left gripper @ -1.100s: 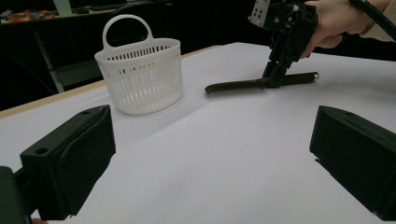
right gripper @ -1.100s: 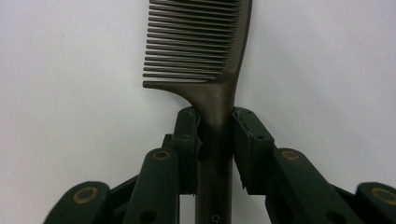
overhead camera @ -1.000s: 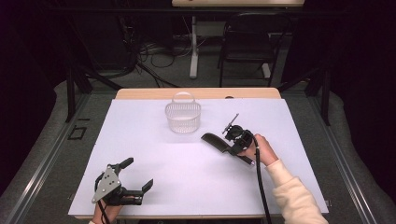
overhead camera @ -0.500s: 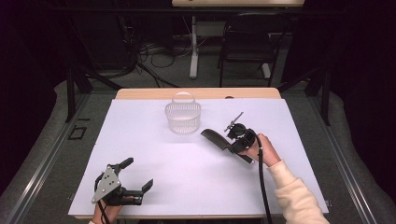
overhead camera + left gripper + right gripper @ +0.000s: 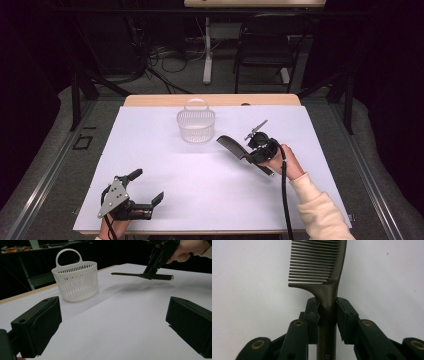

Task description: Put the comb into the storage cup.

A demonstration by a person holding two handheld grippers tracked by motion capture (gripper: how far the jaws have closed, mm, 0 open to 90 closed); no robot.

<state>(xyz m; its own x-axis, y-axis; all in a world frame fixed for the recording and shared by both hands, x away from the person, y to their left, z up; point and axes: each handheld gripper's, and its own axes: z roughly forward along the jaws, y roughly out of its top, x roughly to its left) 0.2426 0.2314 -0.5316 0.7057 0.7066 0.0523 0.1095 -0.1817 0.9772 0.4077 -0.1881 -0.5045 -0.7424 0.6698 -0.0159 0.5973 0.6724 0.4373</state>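
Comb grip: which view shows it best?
The right gripper view: the right tool clamps the comb at its handle, teeth clear. The high view shows it small; the left gripper view shows it edge-on above the table.

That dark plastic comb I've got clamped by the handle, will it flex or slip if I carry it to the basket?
The dark plastic comb probably stays stiff: it juts out level from the right tongs without sagging. It looks thin and light, so droop seems unlikely. The smooth round handle could twist between the pads, so move gently toward the white slotted plastic basket.
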